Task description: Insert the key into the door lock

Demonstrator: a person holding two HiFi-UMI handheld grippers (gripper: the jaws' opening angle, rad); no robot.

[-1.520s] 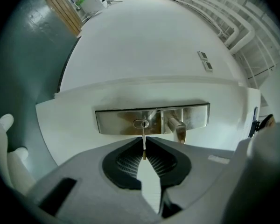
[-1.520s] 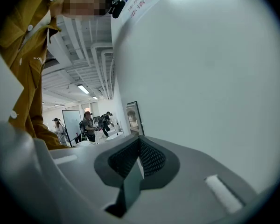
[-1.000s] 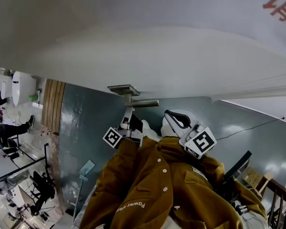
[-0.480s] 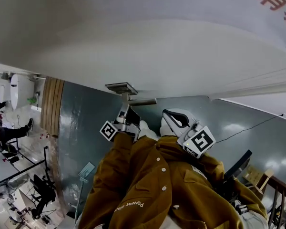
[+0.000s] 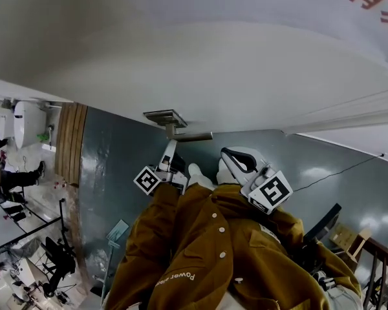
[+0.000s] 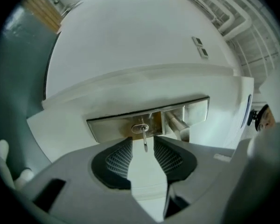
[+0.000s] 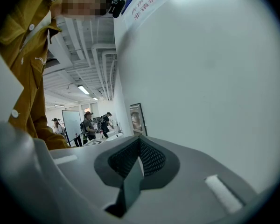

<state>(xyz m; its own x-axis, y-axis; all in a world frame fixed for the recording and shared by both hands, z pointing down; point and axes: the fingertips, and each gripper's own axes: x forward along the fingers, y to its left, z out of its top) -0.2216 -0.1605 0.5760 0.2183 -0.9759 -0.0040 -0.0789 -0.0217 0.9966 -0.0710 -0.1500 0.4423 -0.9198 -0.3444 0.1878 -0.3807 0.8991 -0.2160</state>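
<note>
The small silver key (image 6: pixel 144 137) sticks out of the keyhole (image 6: pixel 140 128) in the steel lock plate (image 6: pixel 109 125) of the white door (image 5: pixel 200 76). Next to it on the right is the lever handle (image 6: pixel 177 123). My left gripper (image 6: pixel 143 149) is right in front of the lock and its jaws are opening. The key's head stands between the ribbed pads (image 6: pixel 119 158) with a gap on each side. In the head view the left gripper (image 5: pixel 170 158) points at the lock plate (image 5: pixel 165 117). My right gripper (image 7: pixel 139 146) is shut on nothing beside the door, and in the head view the right gripper (image 5: pixel 227 166) is just right of the left one.
The person's brown jacket sleeves (image 5: pixel 200 244) fill the lower head view. The grey-green floor (image 5: pixel 110 166) runs along the door's foot. Several people (image 7: pixel 88 125) stand far off in the room behind. A framed picture (image 7: pixel 137 118) hangs on the wall.
The left gripper has edged a little toward the lock plate and rolled slightly. The right gripper has kept still.
</note>
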